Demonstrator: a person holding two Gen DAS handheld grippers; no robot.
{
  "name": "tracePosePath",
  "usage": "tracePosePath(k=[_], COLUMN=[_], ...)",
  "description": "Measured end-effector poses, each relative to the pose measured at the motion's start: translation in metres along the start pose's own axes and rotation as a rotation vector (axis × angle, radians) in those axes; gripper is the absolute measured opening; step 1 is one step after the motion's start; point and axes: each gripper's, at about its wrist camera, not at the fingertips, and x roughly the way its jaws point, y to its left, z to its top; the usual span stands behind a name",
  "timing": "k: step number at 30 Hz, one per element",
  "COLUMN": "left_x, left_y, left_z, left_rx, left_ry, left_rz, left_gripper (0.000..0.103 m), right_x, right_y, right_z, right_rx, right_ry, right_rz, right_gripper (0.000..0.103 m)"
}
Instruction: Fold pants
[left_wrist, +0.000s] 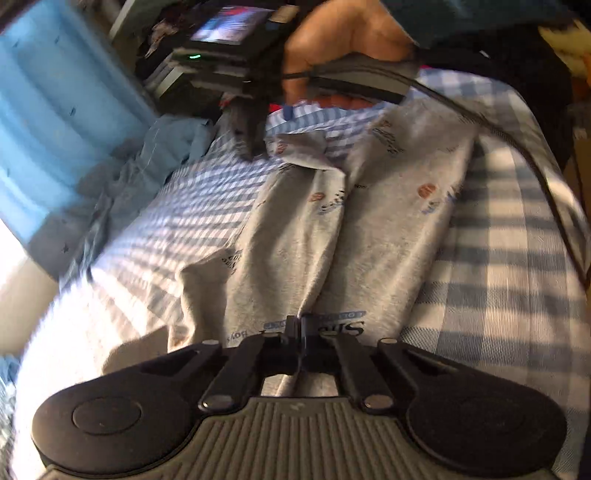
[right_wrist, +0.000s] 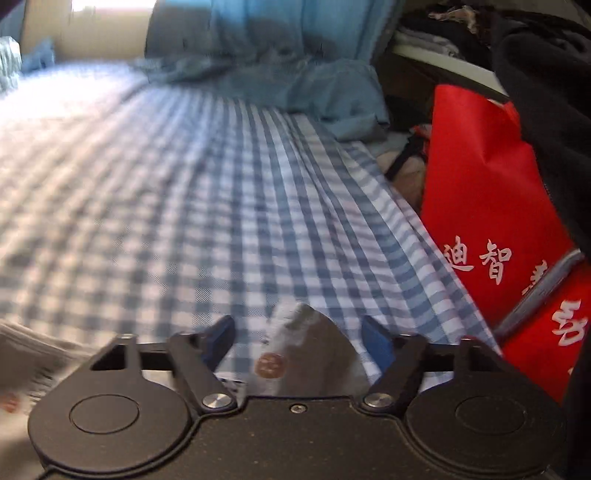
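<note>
**Grey pants pinched at one end, loose at the other**

Left wrist view first. Left tool (left_wrist: 298, 334) pressed together at the near end of the grey printed pants (left_wrist: 347, 236), a ridge of fabric nipped between the fingertips right by the printed lettering. Pants stretched away from there along the blue-and-white checked bed sheet (left_wrist: 509, 266), both legs side by side with a long crease between them, far end rumpled and partly turned over. Up at that far end, right tool (left_wrist: 251, 147) pointed down at the cloth, gripped by a bare hand (left_wrist: 343, 40); fingertips too blurred here to tell whether spread or together. Dark cable (left_wrist: 517, 147) trailed from it across the sheet's right side. Blue curtain (left_wrist: 55, 110) hung on the left, with a crumpled blue cloth (left_wrist: 147, 158) bunched at the bed's edge below it.

Over to the right wrist view. Right tool (right_wrist: 298, 339) spread wide, blue-padded fingers (right_wrist: 221, 338) well apart. Between them, a peak of the grey pants (right_wrist: 295, 354) rose up, red-brown round print showing, not touched by either pad as far as could be seen. More grey cloth blurred at the lower left corner. Checked sheet (right_wrist: 184, 184) ran off ahead toward the blue curtain (right_wrist: 258, 29) and the crumpled blue cloth (right_wrist: 325, 92). Red bag (right_wrist: 487, 206) with white characters stood just beside the bed on the right.
</note>
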Motion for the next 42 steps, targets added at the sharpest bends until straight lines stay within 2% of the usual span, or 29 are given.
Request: tracePosePath(k=[1,2,3,6,10,13,15,17,21,25,26,27,28,30,33,35,37,39,42], left_x=[-0.001,-0.002,-0.006,-0.016,-0.037,-0.056,-0.061,-0.060,-0.049,-0.042,-0.040,-0.038,-0.038,-0.036,-0.038,-0.039,-0.039,-0.039,-0.041], left_y=[0.004,0.008,0.015,0.028,0.042,0.041,0.034,0.021,-0.011,-0.027,-0.029,-0.030,-0.031,-0.031,-0.031,-0.031,-0.032,-0.031,-0.028], left_z=[0.002,0.003,0.005,0.010,0.016,0.016,0.014,0.009,-0.003,-0.015,-0.016,-0.017,-0.016,-0.015,-0.015,-0.016,-0.015,-0.013,-0.010], left_rx=[-0.033,-0.059,-0.081,-0.112,-0.145,-0.111,-0.066,-0.013,0.052,0.065,0.071,0.075,0.077,0.072,0.065,0.064,0.060,0.046,0.017], left_ry=[0.005,0.005,0.002,-0.021,-0.091,-0.157,-0.169,-0.157,-0.095,-0.063,-0.063,-0.064,-0.063,-0.058,-0.053,-0.051,-0.050,-0.051,-0.065], left_rz=[-0.010,-0.016,-0.018,0.004,0.014,0.019,0.004,-0.023,-0.058,-0.052,-0.047,-0.043,-0.040,-0.041,-0.040,-0.034,-0.027,-0.019,-0.009], left_gripper=[0.000,0.000,0.000,0.000,0.000,0.000,0.000,0.000,0.000,0.000,0.000,0.000,0.000,0.000,0.000,0.000,0.000,0.000,0.000], right_x=[0.004,0.005,0.003,-0.013,-0.066,-0.114,-0.131,-0.133,-0.113,-0.105,-0.103,-0.100,-0.096,-0.088,-0.079,-0.077,-0.081,-0.084,-0.095], right_y=[-0.008,-0.020,-0.030,-0.061,-0.109,-0.141,-0.154,-0.159,-0.155,-0.148,-0.148,-0.150,-0.152,-0.161,-0.170,-0.175,-0.178,-0.181,-0.183], right_z=[0.000,-0.001,-0.003,-0.004,-0.011,-0.042,-0.075,-0.117,-0.192,-0.233,-0.237,-0.240,-0.241,-0.241,-0.235,-0.233,-0.229,-0.225,-0.214], right_rx=[0.050,0.114,0.164,0.270,0.394,0.440,0.459,0.478,0.531,0.591,0.608,0.635,0.664,0.717,0.794,0.836,0.864,0.854,0.790], right_ry=[0.022,0.029,0.026,-0.047,-0.229,-0.376,-0.418,-0.408,-0.310,-0.294,-0.288,-0.282,-0.279,-0.274,-0.264,-0.241,-0.207,-0.208,-0.281], right_rz=[0.018,0.046,0.065,0.126,0.226,0.259,0.272,0.242,0.226,0.251,0.266,0.285,0.314,0.385,0.435,0.430,0.393,0.369,0.364], right_gripper=[0.036,0.013,0.002,0.000,0.000,0.000,0.000,0.001,0.001,0.001,0.004,0.014,0.019,0.045,0.052,0.052,0.044,0.009,0.006])
